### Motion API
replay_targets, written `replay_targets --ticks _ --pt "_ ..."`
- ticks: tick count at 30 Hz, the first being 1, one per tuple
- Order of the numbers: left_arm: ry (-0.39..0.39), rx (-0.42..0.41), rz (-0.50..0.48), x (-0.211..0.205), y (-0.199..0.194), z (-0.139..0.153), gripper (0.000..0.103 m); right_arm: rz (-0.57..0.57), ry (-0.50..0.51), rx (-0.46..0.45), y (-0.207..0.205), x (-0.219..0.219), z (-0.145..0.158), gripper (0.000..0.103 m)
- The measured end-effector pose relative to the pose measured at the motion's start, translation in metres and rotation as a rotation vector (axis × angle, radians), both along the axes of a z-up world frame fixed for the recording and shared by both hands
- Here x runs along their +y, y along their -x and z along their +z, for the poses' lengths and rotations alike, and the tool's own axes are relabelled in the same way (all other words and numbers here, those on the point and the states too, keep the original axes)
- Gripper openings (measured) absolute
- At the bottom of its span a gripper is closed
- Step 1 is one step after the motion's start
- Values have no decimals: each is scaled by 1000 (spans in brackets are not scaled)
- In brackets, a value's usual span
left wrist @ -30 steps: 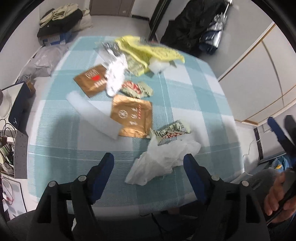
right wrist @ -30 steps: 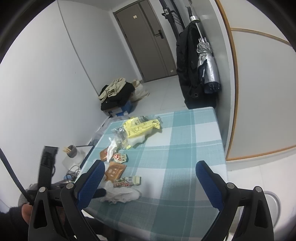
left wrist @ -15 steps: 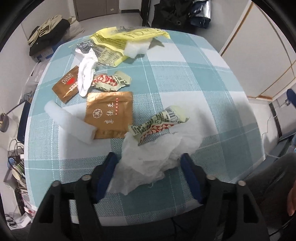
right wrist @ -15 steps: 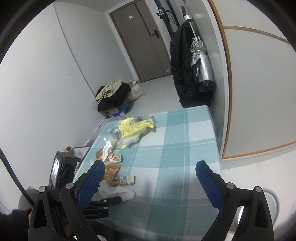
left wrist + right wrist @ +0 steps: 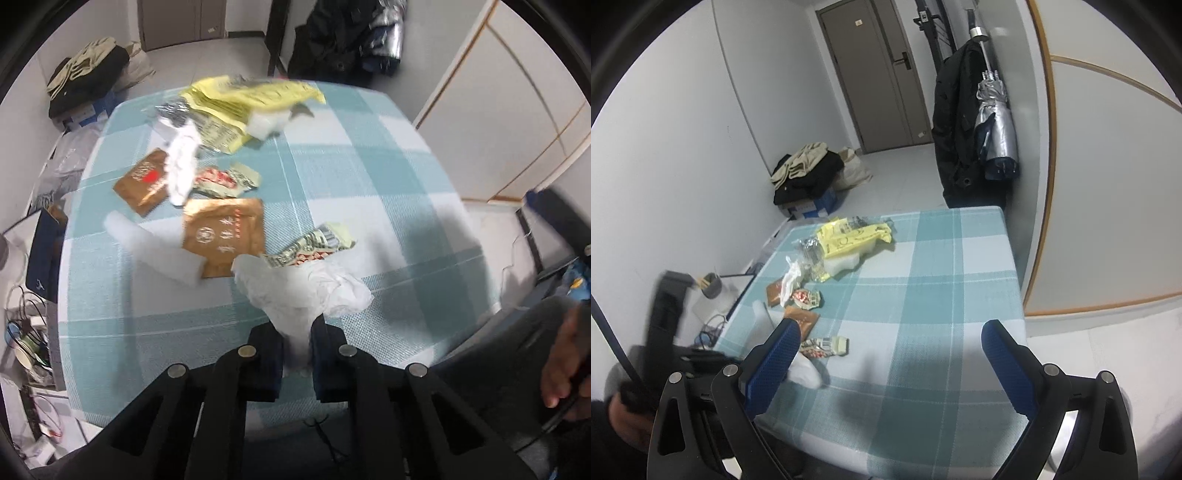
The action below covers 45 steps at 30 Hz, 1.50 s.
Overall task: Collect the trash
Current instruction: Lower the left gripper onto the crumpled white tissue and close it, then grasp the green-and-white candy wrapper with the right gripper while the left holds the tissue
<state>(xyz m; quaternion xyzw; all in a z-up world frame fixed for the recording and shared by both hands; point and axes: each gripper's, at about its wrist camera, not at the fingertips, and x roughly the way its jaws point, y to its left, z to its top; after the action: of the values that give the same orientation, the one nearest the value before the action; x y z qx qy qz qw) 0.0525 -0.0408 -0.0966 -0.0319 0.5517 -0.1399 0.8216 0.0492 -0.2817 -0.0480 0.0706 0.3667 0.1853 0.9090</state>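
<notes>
Trash lies scattered on a table with a blue-checked cloth (image 5: pixel 369 184). My left gripper (image 5: pixel 297 343) has its jaws closing, and they pinch the near end of a crumpled white tissue (image 5: pixel 303 288) at the table's front edge. A striped snack wrapper (image 5: pixel 314 247) touches the tissue's far side. Behind it lie a brown packet (image 5: pixel 225 232), a white foam piece (image 5: pixel 155 251), a red wrapper (image 5: pixel 221 181) and a yellow bag (image 5: pixel 251 96). My right gripper (image 5: pixel 891 328) hangs open above the table's near edge, holding nothing. The tissue (image 5: pixel 805 371) shows beside its left finger.
A second brown packet (image 5: pixel 142 181) and another white tissue (image 5: pixel 183 166) lie at the far left. Clothes (image 5: pixel 809 170) are piled on the floor beyond the table. A dark coat (image 5: pixel 956 129) and a silver umbrella (image 5: pixel 995 125) hang by the right wall. Cables (image 5: pixel 26 325) crowd the left side.
My left gripper came down around the white tissue and its jaws went from wide apart to pinched on it. The right gripper has stayed open and nearly still.
</notes>
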Motion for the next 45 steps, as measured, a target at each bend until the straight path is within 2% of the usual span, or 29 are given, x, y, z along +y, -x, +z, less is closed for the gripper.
replay_targets --ticks 5,9,12,19,28,30,32,34,36,45 --pt "53 -36 73 33 9 14 8 17 5 61 -8 12 -9 99" --pt "126 -65 158 58 12 23 8 86 19 101 -12 37 -16 99" --pt "183 -99 215 77 14 31 8 146 64 109 -14 63 -22 99" --pt "250 -153 267 96 13 41 8 221 183 112 -24 113 -46 98" --pt "245 -174 277 109 15 43 8 233 268 144 -38 150 -76 98" --pt "232 -178 274 108 14 43 8 234 276 150 -38 152 -79 89" --pt "202 -190 268 106 15 45 8 229 299 154 -40 153 -83 86" --pt "196 -198 259 105 16 46 8 228 307 154 -40 153 -86 79" --pt "194 -203 254 105 17 46 8 220 319 148 -39 153 -87 66" --pt "173 -221 246 104 19 47 8 248 305 117 -32 153 -85 59"
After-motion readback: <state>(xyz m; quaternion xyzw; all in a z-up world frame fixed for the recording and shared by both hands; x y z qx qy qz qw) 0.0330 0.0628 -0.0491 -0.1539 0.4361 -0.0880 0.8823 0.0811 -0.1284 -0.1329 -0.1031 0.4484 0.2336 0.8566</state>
